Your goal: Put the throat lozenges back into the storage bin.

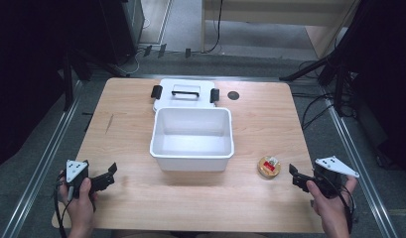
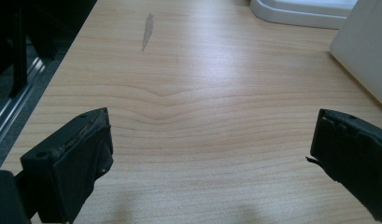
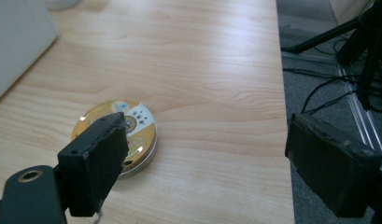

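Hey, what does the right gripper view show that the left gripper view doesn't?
Right gripper view: a round gold tin lying flat on the table, partly behind the right gripper's near jaw, plus floor cables and a dark stand past the table edge.

Left gripper view: the corner of the white lid and a grey smudge on the wood, with the left gripper over bare wood.

Both: the wooden table, a side of the white bin, and open jaws holding nothing.
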`<action>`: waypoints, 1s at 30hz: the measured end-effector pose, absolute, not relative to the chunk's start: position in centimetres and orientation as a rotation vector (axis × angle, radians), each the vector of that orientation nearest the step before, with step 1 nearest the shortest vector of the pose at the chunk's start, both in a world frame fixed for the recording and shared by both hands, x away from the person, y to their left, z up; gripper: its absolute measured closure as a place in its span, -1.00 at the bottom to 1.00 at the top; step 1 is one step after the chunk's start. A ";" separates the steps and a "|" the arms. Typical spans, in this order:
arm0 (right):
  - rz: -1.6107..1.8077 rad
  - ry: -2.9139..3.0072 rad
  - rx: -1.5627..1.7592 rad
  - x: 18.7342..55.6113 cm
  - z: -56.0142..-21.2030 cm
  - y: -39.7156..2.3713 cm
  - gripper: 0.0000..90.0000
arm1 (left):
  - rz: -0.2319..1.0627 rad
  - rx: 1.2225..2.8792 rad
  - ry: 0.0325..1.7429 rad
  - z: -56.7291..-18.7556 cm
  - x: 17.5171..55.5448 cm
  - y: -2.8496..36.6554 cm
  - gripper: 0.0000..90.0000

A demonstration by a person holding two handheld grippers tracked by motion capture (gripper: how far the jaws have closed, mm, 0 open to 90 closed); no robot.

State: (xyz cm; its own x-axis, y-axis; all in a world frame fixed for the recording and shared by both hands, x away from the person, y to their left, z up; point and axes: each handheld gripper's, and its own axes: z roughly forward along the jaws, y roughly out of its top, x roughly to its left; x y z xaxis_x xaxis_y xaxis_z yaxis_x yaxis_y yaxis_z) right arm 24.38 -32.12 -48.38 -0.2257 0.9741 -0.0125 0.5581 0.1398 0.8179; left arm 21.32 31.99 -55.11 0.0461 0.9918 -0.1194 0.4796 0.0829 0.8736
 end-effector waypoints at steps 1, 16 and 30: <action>0.928 1.886 1.457 24.5 -48.2 -31.9 -0.70 | 0.797 1.511 1.548 -55.1 21.3 32.0 -1.00; 0.746 2.126 1.431 27.3 -46.9 -29.3 -0.70 | 0.794 1.504 1.552 -55.1 21.3 32.1 -1.00; 0.545 2.390 1.370 29.2 -46.4 -26.8 -0.79 | 0.787 1.494 1.555 -55.1 21.3 32.2 -1.00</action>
State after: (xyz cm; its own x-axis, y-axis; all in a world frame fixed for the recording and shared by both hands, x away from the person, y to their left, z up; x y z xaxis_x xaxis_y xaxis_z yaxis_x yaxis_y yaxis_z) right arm 29.24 -26.75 -46.38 -0.4820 0.8710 -0.0948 0.7438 0.4640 0.4812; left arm 21.30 32.18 -55.14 0.0416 0.9898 -0.1359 0.4762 0.1000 0.8737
